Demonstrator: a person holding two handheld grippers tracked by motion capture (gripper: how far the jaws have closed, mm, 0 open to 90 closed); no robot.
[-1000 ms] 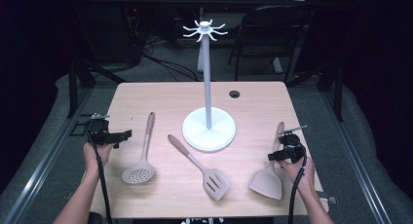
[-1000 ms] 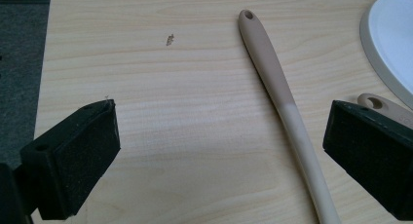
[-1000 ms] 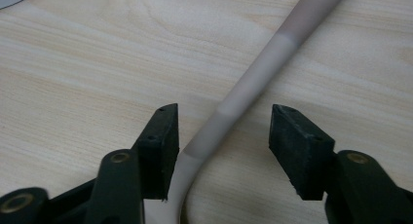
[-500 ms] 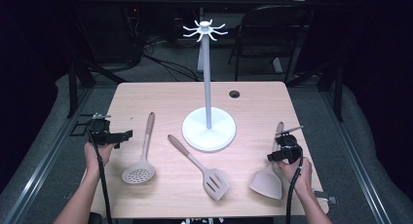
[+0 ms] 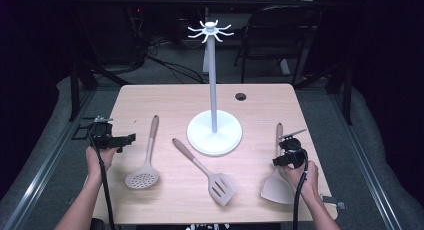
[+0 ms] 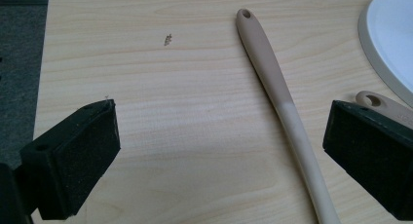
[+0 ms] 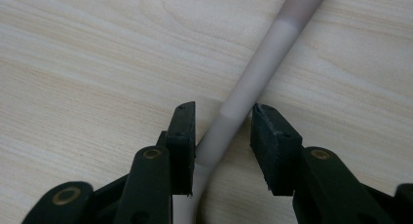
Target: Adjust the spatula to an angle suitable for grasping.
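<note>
Right gripper (image 5: 289, 149) is sitting at about 4 o'clock from the white stand (image 5: 214, 132), down over the handle of the solid spatula (image 5: 276, 182). Its jaws have just been closing; in the right gripper view the handle (image 7: 253, 83) is lying between the pads, one pad touching or nearly touching it and a gap showing at the other, so no clamp yet. The spatula is lying flat on the table (image 5: 165, 97), blade toward 6 o'clock.

Left gripper (image 5: 107, 139) is hovering released at the 9 o'clock table edge, jaws wide apart, just beside the skimmer (image 5: 146, 161). Slotted turner (image 5: 205, 171) is lying between them.
</note>
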